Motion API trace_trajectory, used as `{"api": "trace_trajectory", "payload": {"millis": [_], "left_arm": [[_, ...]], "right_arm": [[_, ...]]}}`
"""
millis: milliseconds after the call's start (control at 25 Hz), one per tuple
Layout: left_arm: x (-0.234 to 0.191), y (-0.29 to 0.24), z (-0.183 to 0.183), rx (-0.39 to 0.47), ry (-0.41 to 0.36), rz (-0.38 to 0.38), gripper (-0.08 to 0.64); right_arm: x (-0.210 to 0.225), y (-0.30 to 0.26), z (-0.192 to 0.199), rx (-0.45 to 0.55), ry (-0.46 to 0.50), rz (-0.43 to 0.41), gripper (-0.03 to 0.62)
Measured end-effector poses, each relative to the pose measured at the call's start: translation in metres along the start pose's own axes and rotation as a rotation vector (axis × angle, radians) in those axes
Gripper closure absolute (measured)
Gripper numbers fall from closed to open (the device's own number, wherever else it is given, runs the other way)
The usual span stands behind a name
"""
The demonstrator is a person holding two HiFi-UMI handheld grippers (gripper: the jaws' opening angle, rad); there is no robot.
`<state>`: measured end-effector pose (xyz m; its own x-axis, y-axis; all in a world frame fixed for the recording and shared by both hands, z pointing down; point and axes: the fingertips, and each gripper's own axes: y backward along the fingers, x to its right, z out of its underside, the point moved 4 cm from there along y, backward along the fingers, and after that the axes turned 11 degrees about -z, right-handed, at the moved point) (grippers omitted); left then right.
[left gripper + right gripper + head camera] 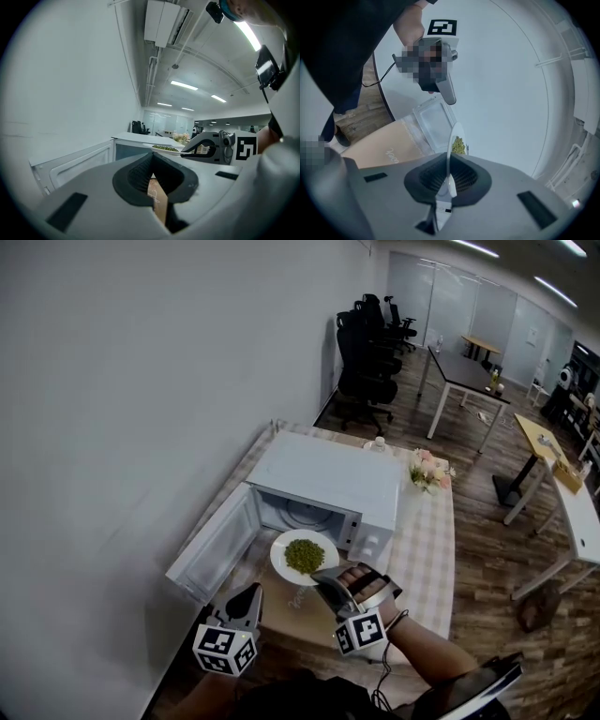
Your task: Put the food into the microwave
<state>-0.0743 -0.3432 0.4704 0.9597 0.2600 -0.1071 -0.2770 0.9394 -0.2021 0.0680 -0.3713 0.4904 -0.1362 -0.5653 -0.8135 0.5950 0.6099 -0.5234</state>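
Observation:
A white plate with green food hangs level just in front of the white microwave. The microwave's door is swung wide to the left and its cavity shows. My right gripper is shut on the plate's near rim. In the right gripper view the plate stands edge-on between the pads of the right gripper, with the food on its far side. My left gripper hovers shut and empty, left of the plate and below the door. The left gripper points toward the door.
The microwave stands on a chequered tablecloth, with a tan mat in front. Flowers and a small bottle stand at the far right of the table. A white wall runs along the left. Office chairs and desks lie beyond.

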Motion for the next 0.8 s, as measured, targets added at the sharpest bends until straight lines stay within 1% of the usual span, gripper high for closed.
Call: {"api": "trace_trajectory", "payload": {"millis": [240, 400, 560, 800], "left_arm": [[0.001, -0.011, -0.005, -0.015, -0.022, 0.000, 0.552], [-0.005, -0.023, -0.006, -0.025, -0.029, 0.013, 0.552], [-0.023, -0.044, 0.005, -0.037, -0.029, 0.035, 0.552], [-0.040, -0.075, 0.018, -0.076, -0.021, 0.074, 0.552]], "right_arm": [[0.002, -0.018, 0.013, 0.003, -0.020, -0.017, 0.574], [0.003, -0.033, 0.021, -0.020, -0.036, -0.031, 0.574], [0.000, -0.062, 0.030, -0.056, -0.053, -0.042, 0.574], [0.000, -0.100, 0.046, -0.119, -0.087, -0.053, 0.574]]}}
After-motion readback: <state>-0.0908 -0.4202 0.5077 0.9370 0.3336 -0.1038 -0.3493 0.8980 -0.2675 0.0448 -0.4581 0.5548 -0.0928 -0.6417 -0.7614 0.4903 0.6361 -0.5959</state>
